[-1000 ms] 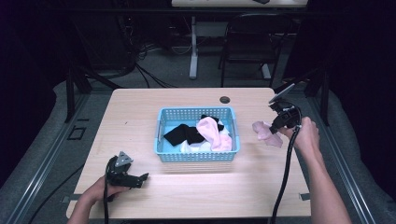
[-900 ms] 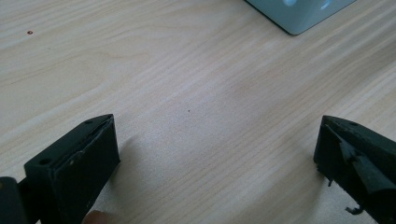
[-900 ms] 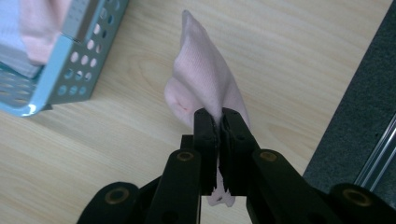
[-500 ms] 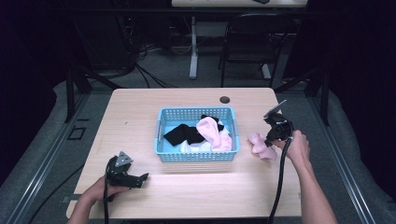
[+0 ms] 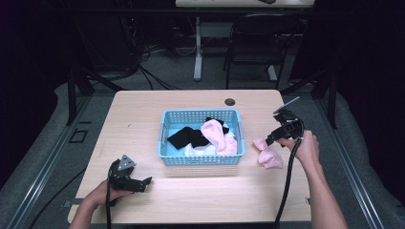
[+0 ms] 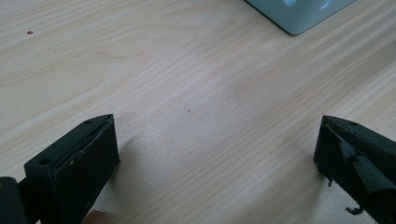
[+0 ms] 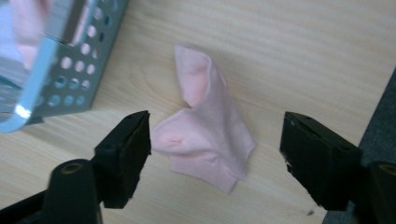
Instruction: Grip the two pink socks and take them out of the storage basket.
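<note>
Lying crumpled: soft pink sock (image 7: pixel 205 126)

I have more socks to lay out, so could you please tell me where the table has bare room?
Bare wood runs along the table's left side, between its edge and the blue basket, and along the front strip between the left gripper and the right forearm. Right of the basket is crowded: the pink sock lies there under the open right gripper.

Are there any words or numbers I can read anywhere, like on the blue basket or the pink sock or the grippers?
None: no words, numbers or signs can be read. The blue basket, pink sock, wooden table, left gripper and right gripper show no print that can be made out.
</note>
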### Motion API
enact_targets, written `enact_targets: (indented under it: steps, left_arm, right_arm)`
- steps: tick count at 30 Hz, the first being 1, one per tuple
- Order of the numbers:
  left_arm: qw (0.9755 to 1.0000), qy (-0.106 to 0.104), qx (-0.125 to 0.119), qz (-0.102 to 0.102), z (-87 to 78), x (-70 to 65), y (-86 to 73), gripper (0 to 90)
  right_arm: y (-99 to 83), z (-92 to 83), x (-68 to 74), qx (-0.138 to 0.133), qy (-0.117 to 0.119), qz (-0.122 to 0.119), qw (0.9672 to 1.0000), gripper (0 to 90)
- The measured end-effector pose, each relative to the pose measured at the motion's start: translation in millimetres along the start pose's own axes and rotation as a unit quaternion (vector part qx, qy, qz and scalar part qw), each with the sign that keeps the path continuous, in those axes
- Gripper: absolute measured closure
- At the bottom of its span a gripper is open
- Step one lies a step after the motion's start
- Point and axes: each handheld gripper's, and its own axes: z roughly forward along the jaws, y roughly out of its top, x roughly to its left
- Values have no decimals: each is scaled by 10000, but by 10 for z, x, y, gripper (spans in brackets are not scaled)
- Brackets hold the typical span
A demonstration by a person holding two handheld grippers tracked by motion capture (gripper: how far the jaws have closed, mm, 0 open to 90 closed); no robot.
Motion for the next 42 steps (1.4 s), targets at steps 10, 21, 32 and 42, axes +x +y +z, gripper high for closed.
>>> enact_targets:
  steps: [10,21,32,42]
  left_arm:
    - [10000,-1,-1,-5,0,-1,0,0]
    - [10000,-1,1,-2,0,0,0,0]
    - [10000,-5,-1,-6,1,0,0,0]
    - [10000,-7,-2,-4,2,0,1,0]
  right_arm:
    - [171,-418,304,-421,91,-405,9982,63]
    - [463,-509,816,-467,171,-1033,9934,38]
    - [756,-254,1383,-235,407,-1621,9856,33]
    - [941,156,1569,249,592,-1700,9833,60]
